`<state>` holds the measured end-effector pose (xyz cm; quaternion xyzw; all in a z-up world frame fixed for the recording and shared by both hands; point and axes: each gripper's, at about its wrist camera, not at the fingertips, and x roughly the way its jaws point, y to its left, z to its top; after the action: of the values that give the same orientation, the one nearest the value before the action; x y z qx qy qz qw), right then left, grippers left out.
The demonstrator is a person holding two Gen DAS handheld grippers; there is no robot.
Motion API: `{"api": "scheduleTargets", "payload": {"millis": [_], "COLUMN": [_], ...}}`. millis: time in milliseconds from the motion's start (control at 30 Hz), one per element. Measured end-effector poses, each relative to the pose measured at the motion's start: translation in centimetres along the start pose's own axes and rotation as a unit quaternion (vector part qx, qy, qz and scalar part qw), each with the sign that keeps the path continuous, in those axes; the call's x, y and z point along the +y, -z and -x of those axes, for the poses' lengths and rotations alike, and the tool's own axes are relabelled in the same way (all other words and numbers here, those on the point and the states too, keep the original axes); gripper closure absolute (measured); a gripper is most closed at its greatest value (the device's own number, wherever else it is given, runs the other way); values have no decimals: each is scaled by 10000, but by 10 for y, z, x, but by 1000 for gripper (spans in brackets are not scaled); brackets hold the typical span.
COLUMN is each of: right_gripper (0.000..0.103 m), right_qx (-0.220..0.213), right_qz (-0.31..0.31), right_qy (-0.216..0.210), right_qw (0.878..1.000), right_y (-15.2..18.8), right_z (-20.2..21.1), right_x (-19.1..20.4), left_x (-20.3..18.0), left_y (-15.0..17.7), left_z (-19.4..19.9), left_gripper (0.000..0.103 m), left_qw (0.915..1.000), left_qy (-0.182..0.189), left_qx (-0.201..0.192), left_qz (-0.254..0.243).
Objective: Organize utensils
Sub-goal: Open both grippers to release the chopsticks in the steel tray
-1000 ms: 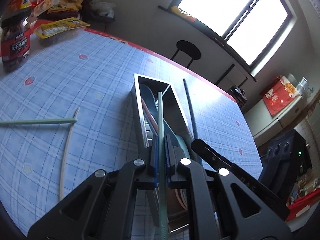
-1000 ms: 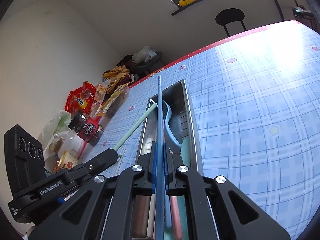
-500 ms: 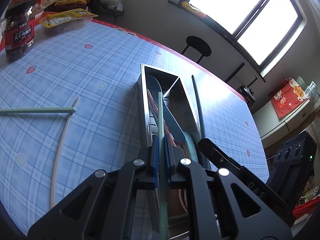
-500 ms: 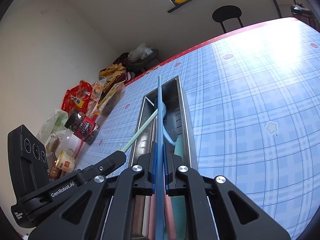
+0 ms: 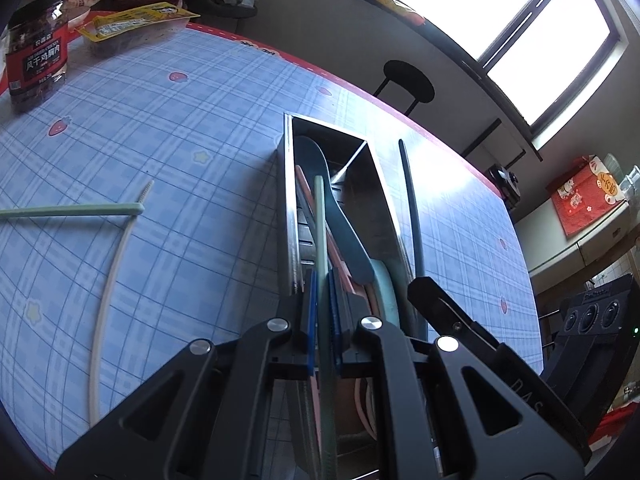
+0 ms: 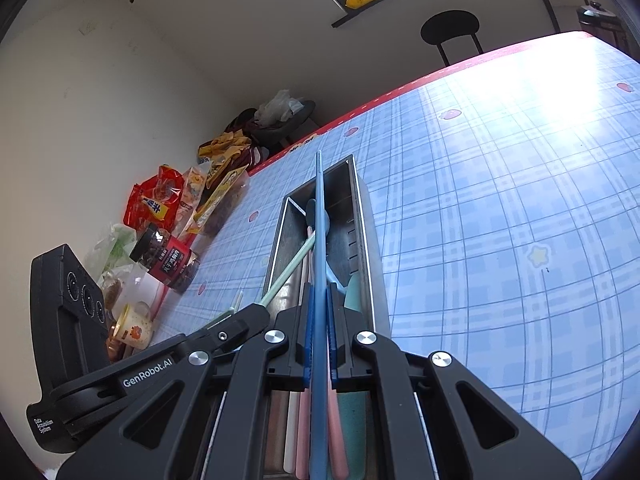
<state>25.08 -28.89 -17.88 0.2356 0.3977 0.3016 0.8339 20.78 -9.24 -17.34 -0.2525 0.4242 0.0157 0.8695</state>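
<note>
Both grippers (image 5: 322, 312) (image 6: 318, 320) nearer tray (image 6: 362, 216) than before.

The utensil tray (image 5: 290, 208) is seen to be bare polished metal, its walls mirror-bright. The desk (image 5: 192, 128) is covered in a smooth, glossy checked cloth that throws back glare. The chopsticks (image 6: 320, 240) look like matt plastic. The fingers (image 6: 309, 344) are padded in ribbed blue rubber on matt black plastic.

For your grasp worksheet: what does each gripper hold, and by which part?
The left gripper pinches a green chopstick partway along its shaft; the right gripper pinches a blue chopstick likewise, both over the metal tray.
</note>
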Motion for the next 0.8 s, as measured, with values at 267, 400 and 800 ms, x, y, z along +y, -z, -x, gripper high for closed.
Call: {"api": "scheduleTargets", "payload": {"millis": [267,400,800], "right_gripper": [96,96,60], "right_qx": [7,53,-89], "right_qz": [-17,-45,345], "right_qy": [-2,6,-101], "right_qw": [10000,10000,9993], "right_y": [-1,0,4], "right_z": [1,-2,3], "right_x": [-1,-2,19], "left_x": [-3,-4,28], "left_y": [-2,-5,-24], "left_z": [-7,-1,40], "left_gripper": [91,78,55], "left_qw": [9998,9997,9984], "left_qy": [115,228,-18], "left_qx": [176,52,-567], "left_qz": [-21,-30,25]}}
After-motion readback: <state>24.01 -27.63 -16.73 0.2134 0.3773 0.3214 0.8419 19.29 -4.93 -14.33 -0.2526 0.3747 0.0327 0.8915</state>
